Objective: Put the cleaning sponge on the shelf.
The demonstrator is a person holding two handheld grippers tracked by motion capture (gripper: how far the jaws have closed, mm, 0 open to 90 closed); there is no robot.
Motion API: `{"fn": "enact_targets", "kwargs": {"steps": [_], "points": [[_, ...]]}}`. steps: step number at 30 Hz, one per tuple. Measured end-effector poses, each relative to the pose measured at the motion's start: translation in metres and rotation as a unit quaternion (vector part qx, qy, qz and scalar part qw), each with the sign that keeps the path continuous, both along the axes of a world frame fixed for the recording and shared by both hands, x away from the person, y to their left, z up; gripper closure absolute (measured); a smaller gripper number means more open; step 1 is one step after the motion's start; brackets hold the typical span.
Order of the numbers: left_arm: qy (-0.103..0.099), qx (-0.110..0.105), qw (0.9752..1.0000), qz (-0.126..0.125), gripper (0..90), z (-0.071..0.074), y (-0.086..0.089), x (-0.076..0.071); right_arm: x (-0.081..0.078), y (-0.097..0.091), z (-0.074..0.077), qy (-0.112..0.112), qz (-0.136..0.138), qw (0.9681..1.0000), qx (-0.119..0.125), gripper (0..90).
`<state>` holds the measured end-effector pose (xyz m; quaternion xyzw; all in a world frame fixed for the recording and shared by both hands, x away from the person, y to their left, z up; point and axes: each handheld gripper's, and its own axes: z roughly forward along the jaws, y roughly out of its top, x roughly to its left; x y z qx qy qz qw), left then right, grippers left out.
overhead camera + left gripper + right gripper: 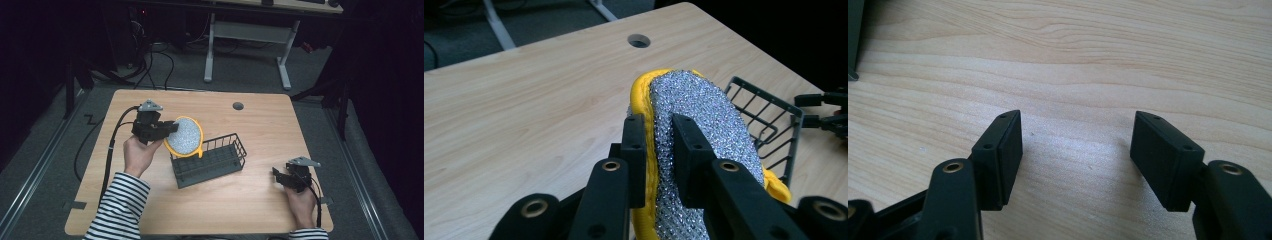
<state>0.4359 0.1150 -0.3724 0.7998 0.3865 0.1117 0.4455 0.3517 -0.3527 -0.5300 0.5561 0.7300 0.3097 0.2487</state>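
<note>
Clamping the edge of a round silver scouring pad (704, 120) with a yellow rim, the left gripper (659, 150) has both jaws pressed on it, one on the yellow side, one on the glittering face. In the high view the pad hangs on edge just over the near-left corner of a dark wire basket (210, 160) standing mid-table (260, 125). The right gripper (1075, 150) rests well apart near the table's right edge, jaws spread wide over bare wood.
</note>
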Motion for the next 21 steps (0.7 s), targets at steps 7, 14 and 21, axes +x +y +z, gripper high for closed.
{"fn": "enact_targets", "kwargs": {"steps": [7, 14, 21], "points": [[-0.004, 0.017, 0.9998, -0.002, 77.5, -0.005, -0.009, 0.0, 0.0, 0.0, 0.0, 0.0, 0.0, 1.0, 0.0, 37.6], [-0.009, 0.036, 0.9993, -0.007, 77.4, -0.011, -0.018, -0.002, 0.0, 0.0, 0.0, 0.0, 0.0, 1.0, 0.001, 37.4], [-0.009, 0.044, 0.999, -0.007, 77.3, -0.022, -0.021, -0.005, 0.0, 0.0, 0.0, 0.0, 0.0, 1.0, 0.0, 37.4]]}}
